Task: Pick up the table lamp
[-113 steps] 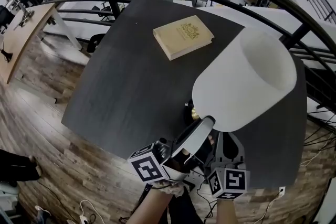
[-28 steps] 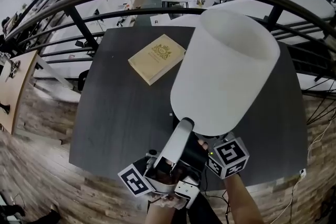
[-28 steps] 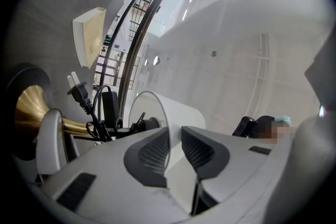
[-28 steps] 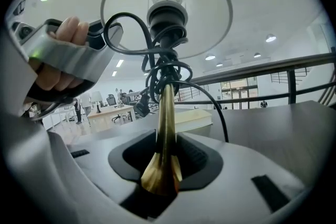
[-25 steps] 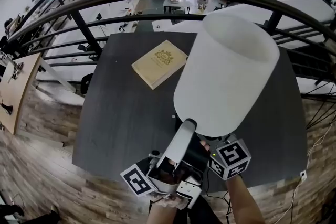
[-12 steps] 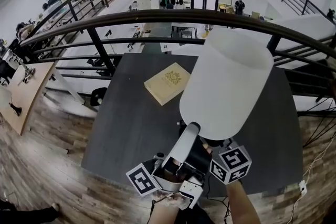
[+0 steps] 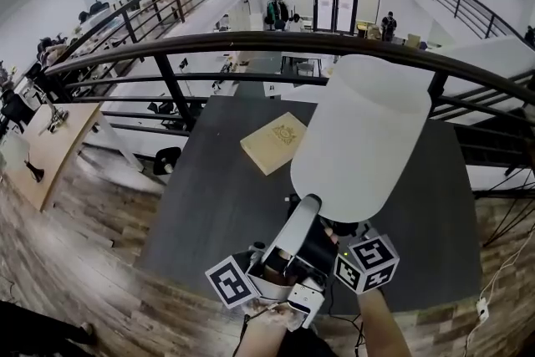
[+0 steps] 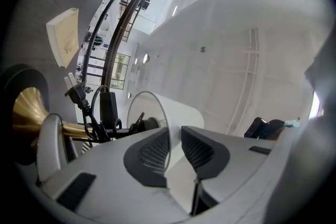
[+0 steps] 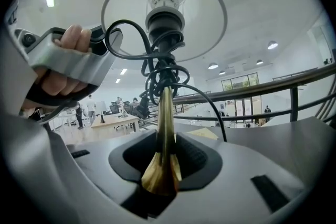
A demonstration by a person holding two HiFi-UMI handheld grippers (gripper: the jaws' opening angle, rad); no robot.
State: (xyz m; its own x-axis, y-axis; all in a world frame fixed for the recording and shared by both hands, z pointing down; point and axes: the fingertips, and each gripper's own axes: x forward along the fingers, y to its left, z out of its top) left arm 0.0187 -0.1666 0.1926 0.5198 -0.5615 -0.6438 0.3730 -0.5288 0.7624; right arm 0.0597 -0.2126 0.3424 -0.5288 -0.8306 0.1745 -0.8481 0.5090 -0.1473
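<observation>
My left claw is clamped on the bottom rim of the table lamp's white shade. The thin edge is pinched between its two ribbed pads. My left hand wraps the claw's handle.

Just up and to the left, a cream book lies flat on the dark table, apart from the lamp. A black railing curves behind the table.

The shade fills the middle of the head view, standing over the table's near half and hiding the lamp's lower parts from above. Beneath it, a black cord is looped in a bundle around the stem below the bulb. Its plug sticks out to one side.

To the right, my right claw grips the brass stem where it widens toward the foot, one jaw pressed on each side. The dark round base shows only in the left gripper view. No view settles whether it touches the tabletop.
</observation>
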